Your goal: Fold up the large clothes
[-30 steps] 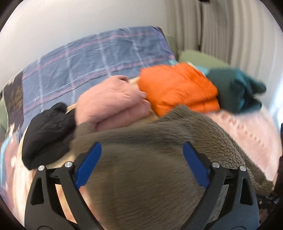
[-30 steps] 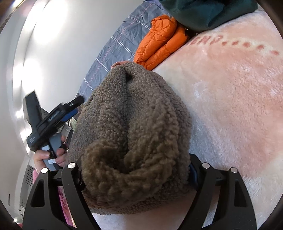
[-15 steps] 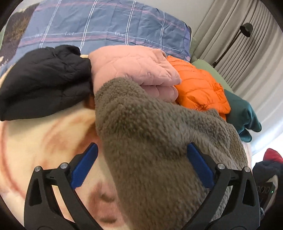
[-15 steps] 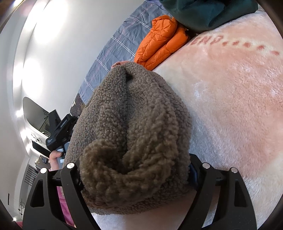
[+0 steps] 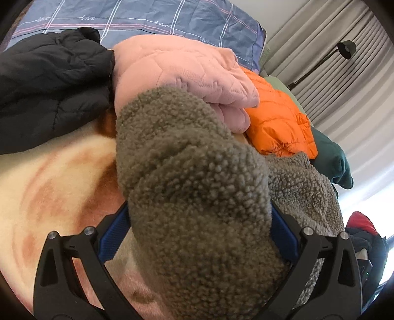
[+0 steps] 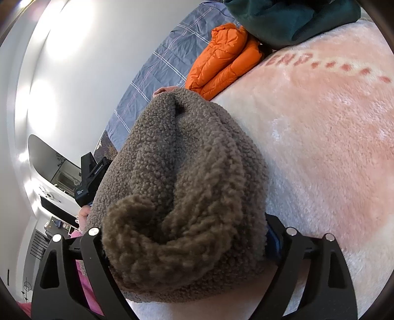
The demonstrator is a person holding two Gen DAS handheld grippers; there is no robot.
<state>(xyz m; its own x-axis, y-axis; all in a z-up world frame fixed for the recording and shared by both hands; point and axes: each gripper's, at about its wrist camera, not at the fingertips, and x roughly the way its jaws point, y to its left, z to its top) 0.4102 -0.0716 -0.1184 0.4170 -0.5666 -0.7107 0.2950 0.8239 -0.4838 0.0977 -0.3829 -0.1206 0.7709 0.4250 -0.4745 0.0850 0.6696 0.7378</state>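
Observation:
A brown fleece jacket point(image 5: 197, 187) lies bunched on a pink plush blanket point(image 5: 49, 187). My left gripper point(image 5: 199, 236) has its jaws around one end of the fleece, the thick fabric filling the gap between the blue pads. My right gripper point(image 6: 182, 243) is shut on the other end of the same fleece jacket point(image 6: 182, 172), which hides its fingertips. The left gripper's body point(image 6: 92, 177) shows behind the fleece in the right wrist view.
Folded garments lie in a row at the bed's head: a black jacket point(image 5: 49, 81), a pink quilted one point(image 5: 187, 73), an orange puffer point(image 5: 278, 118) and a dark green one point(image 5: 332, 162). A blue plaid pillow point(image 5: 138, 19) sits behind them. The pink blanket point(image 6: 320, 147) stretches right of the fleece.
My left gripper moved down and forward onto the fleece and closed on its end. The right gripper stayed still, holding its end.

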